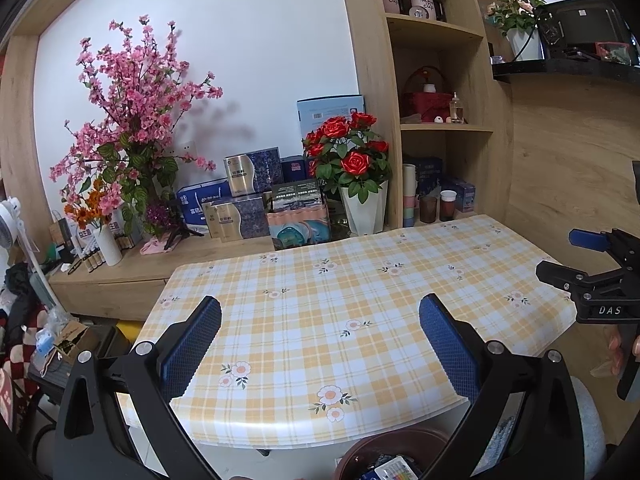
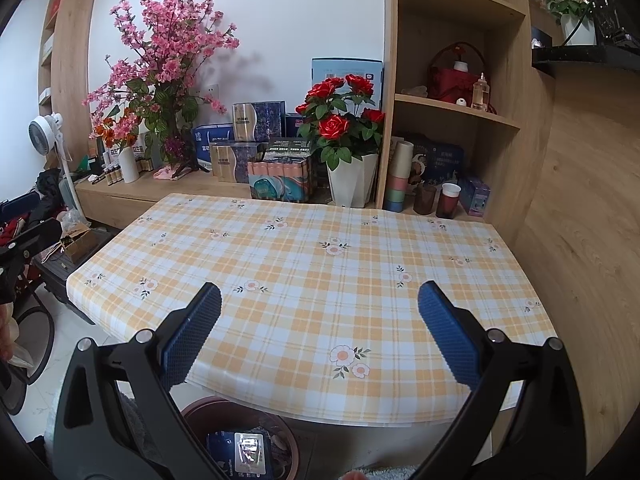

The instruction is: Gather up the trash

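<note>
Trash sits below the near edge of the surface (image 2: 312, 280), already inside the brown bin (image 2: 290, 440) on the floor: I can see a dark blue packet (image 2: 240, 450) with a clear window lying in it from the right wrist view, and a bit of coloured wrapper (image 1: 394, 468) at the bin's (image 1: 360, 450) rim from the left. The checked cloth on the surface itself looks bare of litter; I see nothing left on it to pick up.

My left tool (image 1: 320, 344) is spread wide with nothing between its blue pads, held over the near left part of the surface. My right tool (image 2: 320, 332) is just as wide apart and also holds nothing, over the near middle.

The bin lies beneath and nearer than both tools, slightly left of the right tool's centre line and slightly right of the left tool's, so it is between them. I judge the collecting close to finished; if anything remains, it is outside these views.
</note>
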Motion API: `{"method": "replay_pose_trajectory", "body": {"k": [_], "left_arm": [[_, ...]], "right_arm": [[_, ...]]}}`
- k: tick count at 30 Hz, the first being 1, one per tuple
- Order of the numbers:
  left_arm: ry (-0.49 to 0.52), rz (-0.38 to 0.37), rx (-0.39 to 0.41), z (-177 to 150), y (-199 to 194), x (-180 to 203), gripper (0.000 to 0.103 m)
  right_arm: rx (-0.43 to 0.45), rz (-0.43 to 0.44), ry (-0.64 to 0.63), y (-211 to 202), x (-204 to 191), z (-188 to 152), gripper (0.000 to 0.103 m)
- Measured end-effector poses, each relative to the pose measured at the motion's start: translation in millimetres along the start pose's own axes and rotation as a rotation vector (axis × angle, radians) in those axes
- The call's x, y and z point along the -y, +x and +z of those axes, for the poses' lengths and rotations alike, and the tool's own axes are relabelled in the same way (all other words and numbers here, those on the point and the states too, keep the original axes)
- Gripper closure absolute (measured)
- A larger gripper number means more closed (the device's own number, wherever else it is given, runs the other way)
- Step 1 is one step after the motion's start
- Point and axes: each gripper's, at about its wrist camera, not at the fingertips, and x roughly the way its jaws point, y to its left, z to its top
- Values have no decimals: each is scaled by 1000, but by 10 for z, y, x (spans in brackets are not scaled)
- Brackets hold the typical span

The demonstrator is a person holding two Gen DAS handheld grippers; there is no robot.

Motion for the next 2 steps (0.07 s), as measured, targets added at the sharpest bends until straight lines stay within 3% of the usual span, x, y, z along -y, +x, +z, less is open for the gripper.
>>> {"method": "replay_pose_trajectory", "body": {"k": [2], "left_arm": [[-1, 2, -2, -2, 12, -16, 6]], "right_arm": [[-1, 1, 0, 1, 1, 0, 6]]}}
